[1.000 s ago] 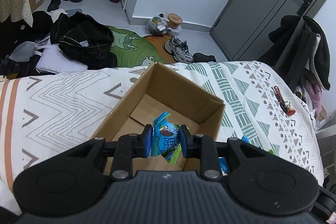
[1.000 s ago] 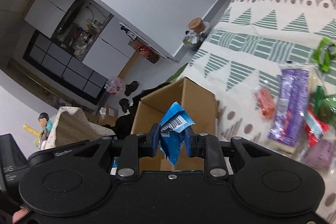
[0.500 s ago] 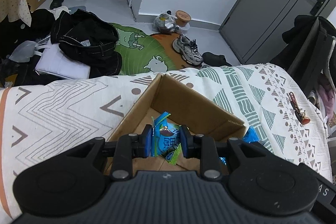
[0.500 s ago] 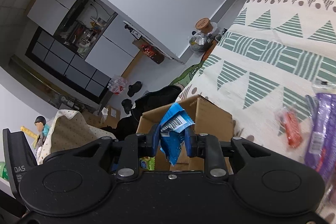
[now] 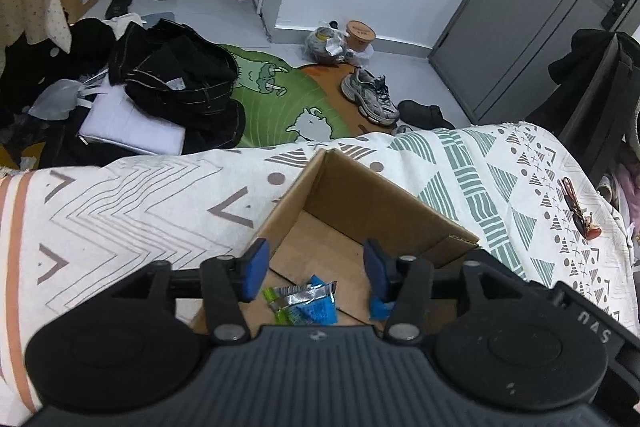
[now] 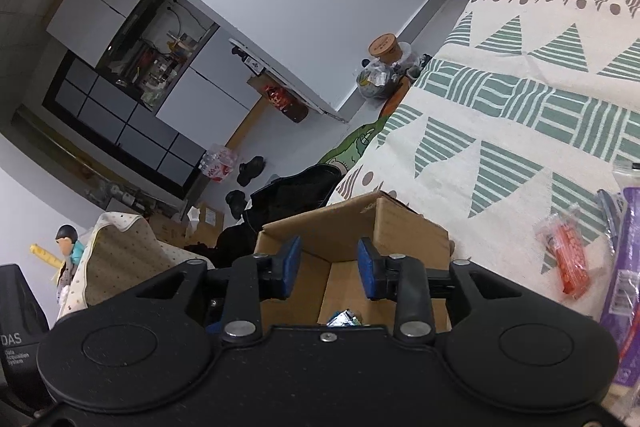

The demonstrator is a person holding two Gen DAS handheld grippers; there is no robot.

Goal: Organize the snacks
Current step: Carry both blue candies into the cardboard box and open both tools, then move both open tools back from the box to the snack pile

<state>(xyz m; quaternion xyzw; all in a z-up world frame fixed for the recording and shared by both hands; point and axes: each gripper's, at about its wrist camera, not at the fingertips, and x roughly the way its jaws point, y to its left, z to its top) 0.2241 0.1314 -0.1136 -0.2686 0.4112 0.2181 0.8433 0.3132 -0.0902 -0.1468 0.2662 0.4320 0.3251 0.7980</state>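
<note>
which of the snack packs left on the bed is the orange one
The small orange packet, lying on the blanket between the cardboard box and the long purple pack; that one is purple and sits farther right at the frame edge.

Open box top, crowded right edge of the bed

The cardboard box stands open-topped on the patterned bedspread, its far walls rising ahead of both grippers; a blue snack packet lies on its floor, the rest of the floor bare. Left of the box the bedspread lies free. To the right, an orange packet and a purple packet crowd the cloth; keys lie farther off
</note>
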